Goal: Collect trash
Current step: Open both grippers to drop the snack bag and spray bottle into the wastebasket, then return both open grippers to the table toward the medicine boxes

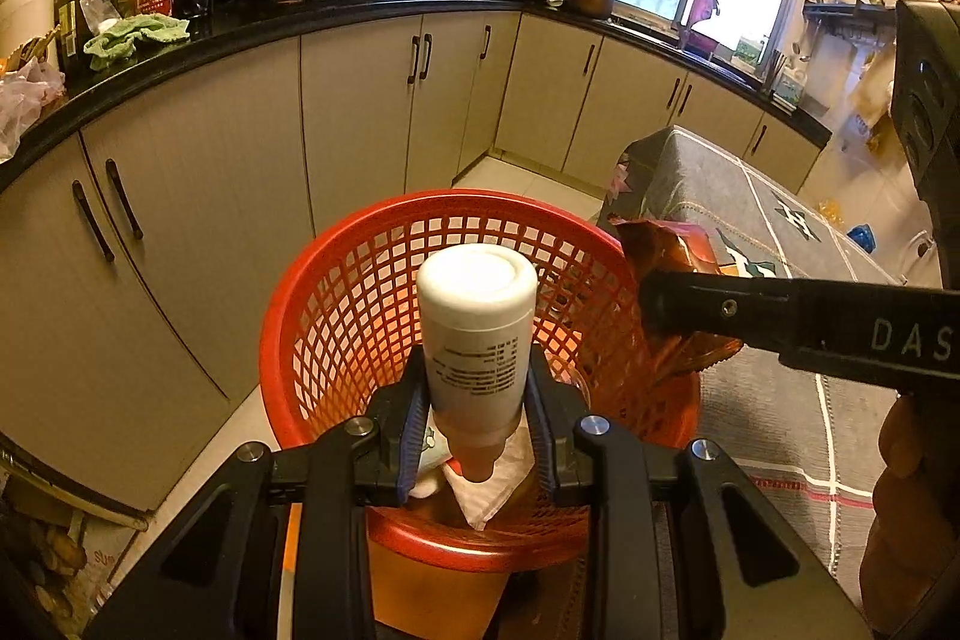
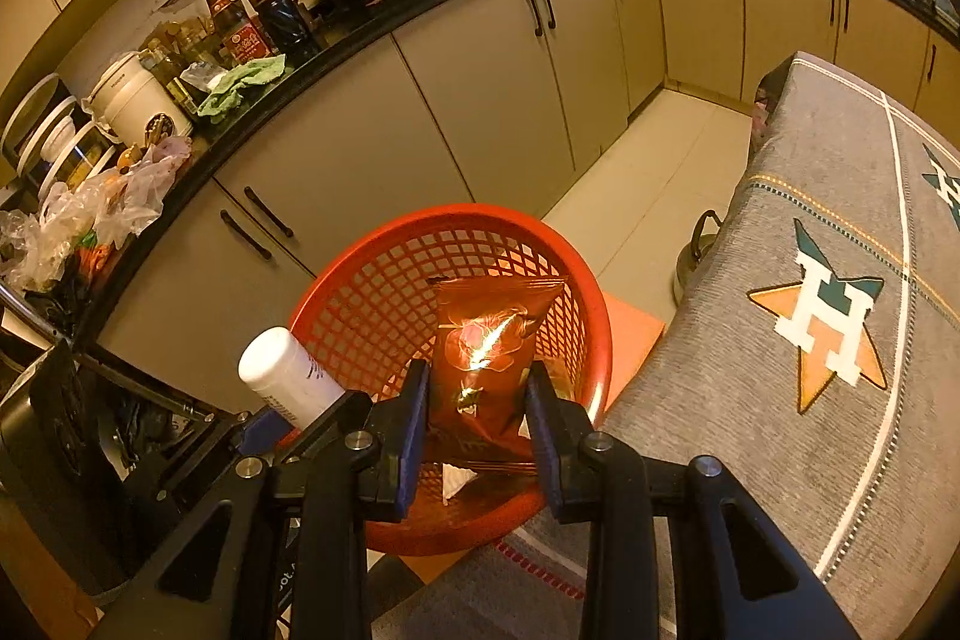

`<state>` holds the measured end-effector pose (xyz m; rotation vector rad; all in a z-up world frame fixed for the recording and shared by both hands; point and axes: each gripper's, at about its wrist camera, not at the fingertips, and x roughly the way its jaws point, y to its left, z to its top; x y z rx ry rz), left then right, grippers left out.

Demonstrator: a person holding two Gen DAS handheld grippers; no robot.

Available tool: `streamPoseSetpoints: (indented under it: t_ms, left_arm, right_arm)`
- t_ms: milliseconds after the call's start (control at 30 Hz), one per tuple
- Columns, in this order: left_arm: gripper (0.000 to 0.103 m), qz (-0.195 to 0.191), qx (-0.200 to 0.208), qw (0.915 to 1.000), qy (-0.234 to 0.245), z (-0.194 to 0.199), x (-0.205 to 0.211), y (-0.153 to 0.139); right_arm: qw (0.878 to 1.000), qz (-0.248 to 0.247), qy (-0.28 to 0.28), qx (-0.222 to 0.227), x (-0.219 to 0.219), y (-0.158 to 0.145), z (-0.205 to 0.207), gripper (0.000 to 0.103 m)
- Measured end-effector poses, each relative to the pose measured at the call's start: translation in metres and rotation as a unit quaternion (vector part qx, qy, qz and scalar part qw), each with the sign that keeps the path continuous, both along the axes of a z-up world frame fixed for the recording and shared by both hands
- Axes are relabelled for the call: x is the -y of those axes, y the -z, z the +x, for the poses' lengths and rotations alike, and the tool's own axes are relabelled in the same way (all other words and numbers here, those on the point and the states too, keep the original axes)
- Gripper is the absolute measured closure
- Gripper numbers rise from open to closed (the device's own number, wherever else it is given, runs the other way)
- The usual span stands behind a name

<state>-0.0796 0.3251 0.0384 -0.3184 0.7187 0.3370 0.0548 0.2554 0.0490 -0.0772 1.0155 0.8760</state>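
My left gripper (image 1: 477, 436) is shut on a white plastic bottle (image 1: 477, 328), held bottom-forward over the red mesh basket (image 1: 336, 316). My right gripper (image 2: 477, 418) is shut on a shiny red-brown snack wrapper (image 2: 486, 352), held over the same basket (image 2: 372, 292). White crumpled paper (image 1: 486, 490) lies in the basket's bottom. In the left wrist view the right gripper's finger (image 1: 720, 307) pinches the wrapper (image 1: 666, 250) at the basket's right rim. In the right wrist view the bottle (image 2: 288, 376) shows at the left, beside the basket.
A table with a grey patterned cloth (image 2: 840, 280) stands right of the basket. A black counter (image 1: 240, 28) with cabinets runs along the back, crowded with bottles, pans and a green rag (image 1: 135, 34). A kettle (image 2: 696, 256) sits on the floor by the table.
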Motion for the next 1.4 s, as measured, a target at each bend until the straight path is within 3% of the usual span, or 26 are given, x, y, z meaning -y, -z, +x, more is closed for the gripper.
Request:
streamPoseSetpoints:
  t_ms: [600,767,1400]
  left_arm:
    - [0.074,0.003,-0.005,1.0000,-0.005,0.003,-0.001,0.003]
    - [0.065,0.004,0.000,1.0000,-0.009,0.000,-0.002,0.000]
    - [0.050,0.032,0.014,0.9993,-0.012,-0.019,0.022,-0.022]
  right_arm:
    - [1.000,0.008,-0.003,-0.003,-0.003,0.000,0.000,0.066]
    - [1.000,0.016,-0.001,-0.003,0.002,-0.004,-0.002,0.065]
    - [0.999,0.028,0.027,0.019,0.057,-0.021,-0.026,0.062]
